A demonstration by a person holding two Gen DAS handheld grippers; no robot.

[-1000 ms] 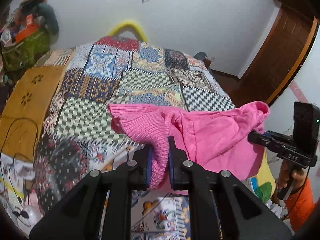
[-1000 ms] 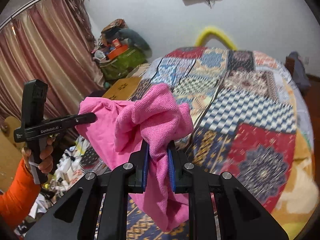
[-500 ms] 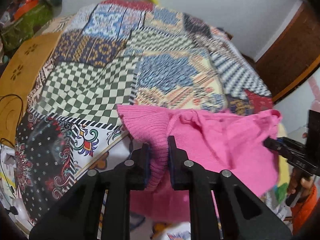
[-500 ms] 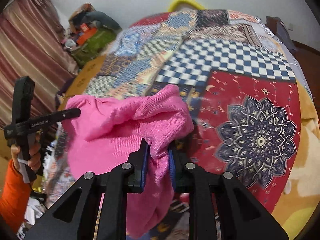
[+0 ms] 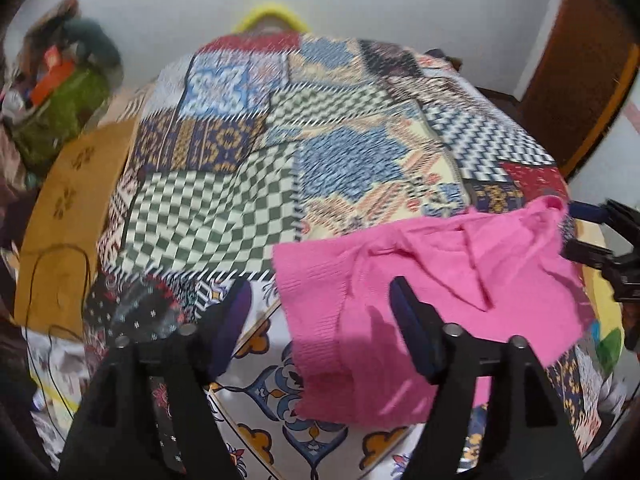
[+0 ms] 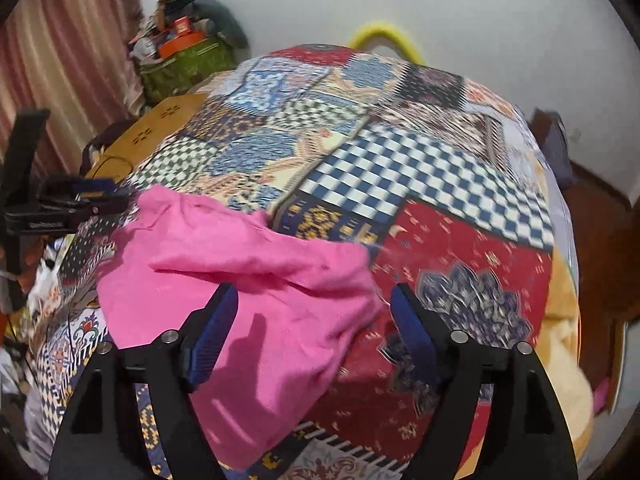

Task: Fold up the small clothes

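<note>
A small pink knit garment lies spread on the patchwork bedspread near its front edge, its ribbed hem at the left in the left wrist view. My left gripper hovers just over that hem with its jaws opening wide, and the pads do not press the cloth. In the right wrist view the same pink garment lies under my right gripper, whose jaws are also opening, pads off the cloth. Each view shows the other gripper at the garment's far corner.
The bedspread covers a bed that falls away at the front and sides. A yellow-brown panel and a cluttered green heap stand at the left. A wooden door is at the right, a curtain at the far left.
Both grippers came down to the bed and let go of the pink garment. It hung bunched between shut jaws before; now it lies flat on the bedspread under wide jaws.
</note>
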